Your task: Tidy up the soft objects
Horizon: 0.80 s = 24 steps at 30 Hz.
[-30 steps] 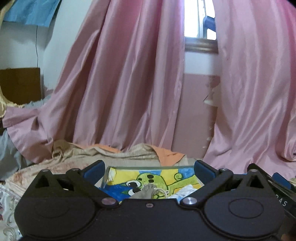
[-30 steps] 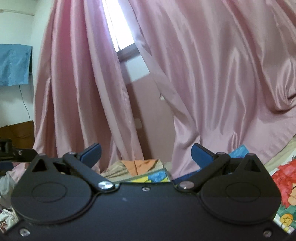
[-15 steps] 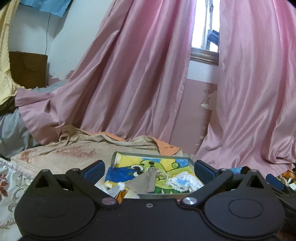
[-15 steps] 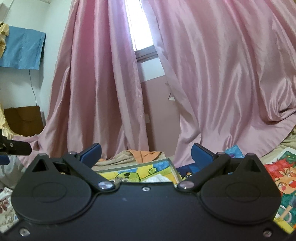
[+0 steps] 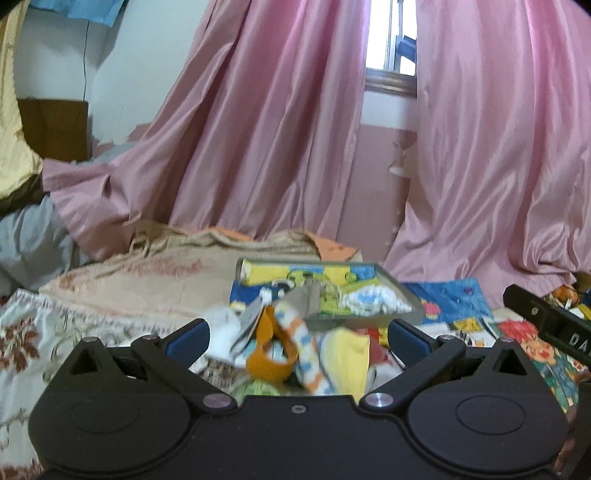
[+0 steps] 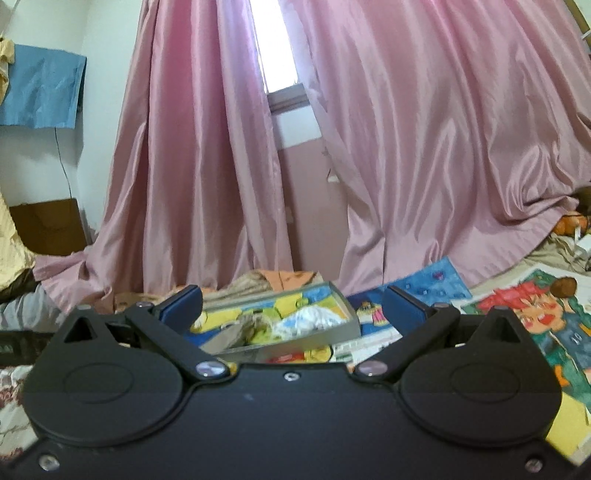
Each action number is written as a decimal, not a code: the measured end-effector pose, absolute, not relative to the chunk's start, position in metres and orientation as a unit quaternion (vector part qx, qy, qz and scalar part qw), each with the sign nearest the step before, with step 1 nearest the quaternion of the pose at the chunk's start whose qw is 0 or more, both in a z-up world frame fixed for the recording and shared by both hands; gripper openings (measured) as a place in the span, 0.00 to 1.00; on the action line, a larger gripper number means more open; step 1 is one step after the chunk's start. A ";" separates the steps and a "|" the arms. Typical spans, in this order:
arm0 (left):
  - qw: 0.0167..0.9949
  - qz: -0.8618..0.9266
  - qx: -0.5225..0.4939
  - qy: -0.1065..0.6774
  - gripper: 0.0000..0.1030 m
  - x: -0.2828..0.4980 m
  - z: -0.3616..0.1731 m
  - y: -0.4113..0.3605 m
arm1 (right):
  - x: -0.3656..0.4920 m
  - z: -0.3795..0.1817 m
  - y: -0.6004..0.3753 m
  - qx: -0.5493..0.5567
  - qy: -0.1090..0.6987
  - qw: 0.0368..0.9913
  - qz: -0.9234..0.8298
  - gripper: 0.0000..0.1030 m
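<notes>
A grey box with a yellow-and-blue cartoon lining sits on the bed; it also shows in the right wrist view. It holds a tan sock and a white-and-blue sock. In front of it lies a pile of small socks, with an orange one, a striped one and a yellow one. My left gripper is open and empty just above the pile. My right gripper is open and empty, facing the box.
Pink curtains hang behind the bed, with a window between them. A beige blanket lies at the left. Cartoon-printed sheets cover the bed at the right. The right gripper's body shows at the left view's right edge.
Both wrist views have tilted down toward the bed. The box and the sock pile have come into fuller view. Both grippers stay open.
</notes>
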State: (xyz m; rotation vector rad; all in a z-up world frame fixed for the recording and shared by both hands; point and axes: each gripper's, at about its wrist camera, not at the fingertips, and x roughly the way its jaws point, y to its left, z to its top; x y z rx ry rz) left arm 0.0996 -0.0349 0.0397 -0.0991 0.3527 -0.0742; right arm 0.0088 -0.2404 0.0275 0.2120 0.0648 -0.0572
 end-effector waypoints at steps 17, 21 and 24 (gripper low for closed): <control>0.955 -0.035 -0.040 0.292 0.99 0.072 -0.009 -0.012 | -0.008 -0.010 -0.193 0.047 0.213 0.975 -0.036 1.00; 0.947 -0.029 -0.043 0.316 0.99 0.068 -0.014 -0.009 | -0.004 -0.010 -0.187 0.044 0.241 0.969 -0.032 1.00; 0.942 -0.023 -0.043 0.333 0.99 0.067 -0.017 -0.008 | -0.005 -0.013 -0.181 0.044 0.254 0.966 -0.028 1.00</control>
